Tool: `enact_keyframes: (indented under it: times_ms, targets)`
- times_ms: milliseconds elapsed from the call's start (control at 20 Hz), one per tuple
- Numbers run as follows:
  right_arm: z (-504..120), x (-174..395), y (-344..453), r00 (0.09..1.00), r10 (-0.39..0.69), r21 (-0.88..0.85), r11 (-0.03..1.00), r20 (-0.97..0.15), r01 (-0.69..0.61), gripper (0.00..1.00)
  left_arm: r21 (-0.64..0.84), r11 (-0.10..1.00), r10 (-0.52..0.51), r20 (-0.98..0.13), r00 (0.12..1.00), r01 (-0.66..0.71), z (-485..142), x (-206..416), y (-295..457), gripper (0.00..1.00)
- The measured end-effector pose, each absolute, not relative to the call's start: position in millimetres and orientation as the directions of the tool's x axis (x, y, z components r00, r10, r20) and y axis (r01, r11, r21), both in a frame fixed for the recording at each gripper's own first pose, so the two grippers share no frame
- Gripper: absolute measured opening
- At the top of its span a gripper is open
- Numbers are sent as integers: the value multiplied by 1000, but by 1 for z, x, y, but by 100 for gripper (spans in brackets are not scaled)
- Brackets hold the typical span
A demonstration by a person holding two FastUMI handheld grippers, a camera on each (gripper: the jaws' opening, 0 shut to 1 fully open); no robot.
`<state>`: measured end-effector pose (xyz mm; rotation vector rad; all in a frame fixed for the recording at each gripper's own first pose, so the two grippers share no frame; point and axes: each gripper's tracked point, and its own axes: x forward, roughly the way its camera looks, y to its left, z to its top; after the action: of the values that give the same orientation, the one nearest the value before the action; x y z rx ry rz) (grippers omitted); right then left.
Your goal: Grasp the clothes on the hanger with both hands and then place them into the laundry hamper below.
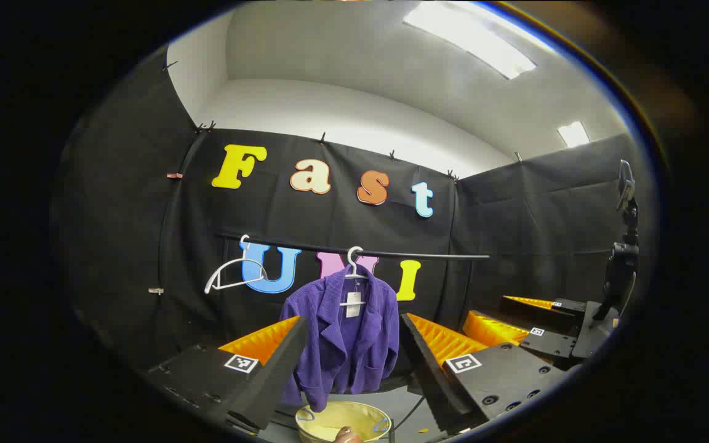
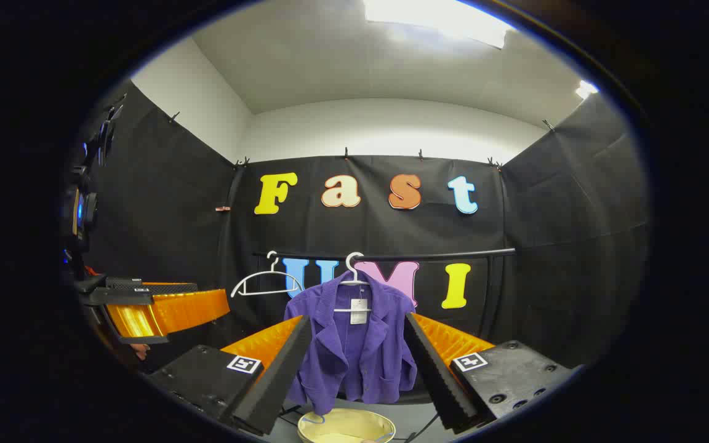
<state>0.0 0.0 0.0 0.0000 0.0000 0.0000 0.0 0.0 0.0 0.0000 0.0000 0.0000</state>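
A purple jacket (image 1: 348, 344) (image 2: 354, 344) hangs on a white hanger (image 1: 354, 264) (image 2: 352, 271) from a black rail (image 1: 428, 253) (image 2: 453, 253). Below it stands a pale yellow hamper (image 1: 342, 421) (image 2: 345, 426). My left gripper (image 1: 354, 363) is open, its orange-and-black fingers (image 1: 268, 357) framing the jacket from a distance. My right gripper (image 2: 357, 363) is open too, well short of the jacket. In the left gripper view the right gripper (image 1: 514, 320) shows at the right; in the right gripper view the left gripper (image 2: 157, 311) shows at the left.
A second white hanger (image 1: 231, 277) (image 2: 265, 282) hangs bare on the rail, left of the jacket. A black stand with a device (image 1: 622, 258) rises at the right of the left gripper view. Black cloth walls close the booth.
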Motion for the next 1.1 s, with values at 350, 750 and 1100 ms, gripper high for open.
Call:
enact_keyframes:
  times_ms: [350,750,1100]
  targets:
    - [-1,5,21,998,62,-4,998,-4,-62,97,-12,1000,29,4,1000,-28,2,-6,7,94]
    - [-5,6,31,997,78,-3,997,-21,-79,97,-9,999,36,1,999,-36,2,-10,13,94]
    - [-11,5,48,997,69,-5,998,-35,-70,97,-2,1000,27,0,1000,-27,7,-20,26,94]
